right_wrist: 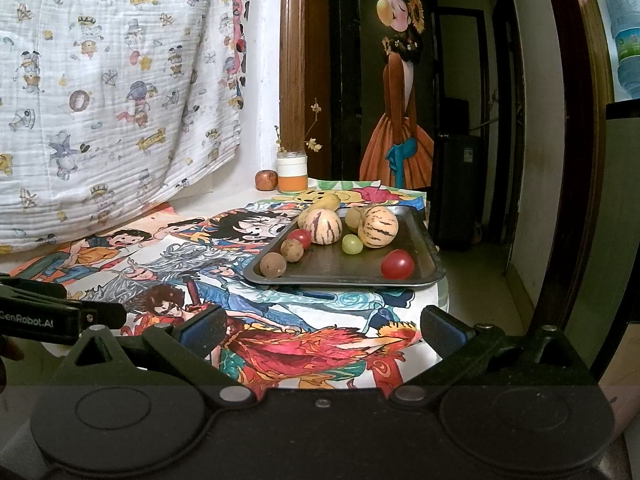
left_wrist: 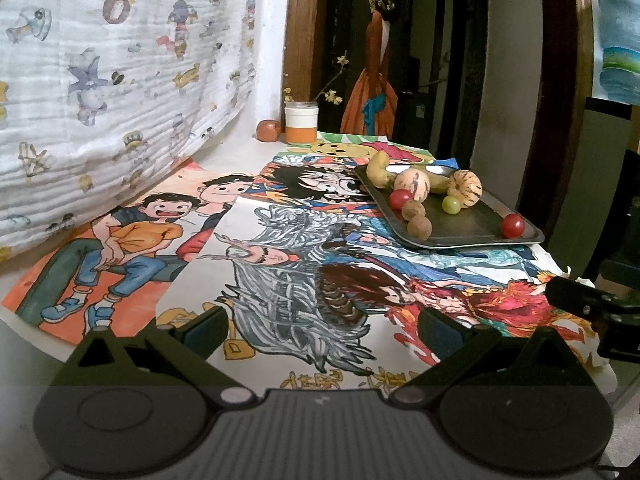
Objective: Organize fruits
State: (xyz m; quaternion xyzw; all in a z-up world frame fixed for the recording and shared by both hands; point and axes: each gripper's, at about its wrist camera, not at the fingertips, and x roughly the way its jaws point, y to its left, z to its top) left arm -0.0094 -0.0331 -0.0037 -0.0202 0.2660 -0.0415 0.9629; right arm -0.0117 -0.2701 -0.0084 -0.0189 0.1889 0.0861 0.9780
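A dark metal baking tray (right_wrist: 420,236) lies flat on a table covered with overlapping hand-coloured cartoon drawings (right_wrist: 168,276), at the far right end of the table, and serves as the landmark for everything else. On the tray lie two pale, purple-striped pepino melons (right_wrist: 320,226), one toward its left rear and one (right_wrist: 378,226) toward its centre rear, with a yellow-green mango (right_wrist: 326,202) lying partly behind them at the back rim. A green grape (right_wrist: 352,244) sits just in front of the centre melon. Two brown longans (right_wrist: 292,250) (right_wrist: 273,265) rest along the tray's left edge, the rear one touching a red cherry tomato (right_wrist: 300,238) that lies against the left melon; a second cherry tomato (right_wrist: 397,264) sits alone near the front right corner. Beyond the tray, by the back wall, stand an orange-and-white jar (right_wrist: 292,174) holding dried sprigs and, just left of it, a reddish round fruit (right_wrist: 267,180). A cartoon-printed white cloth (right_wrist: 112,80) hangs well to the left of the tray. The left gripper (left_wrist: 322,330) hovers over the drawings, short of the tray and to its left, its jaws spread wide and holding nothing. The right gripper (right_wrist: 322,330) likewise hangs in front of the tray's near edge, jaws released and empty. In the left wrist view the tray (left_wrist: 472,236) appears ahead and to the right.
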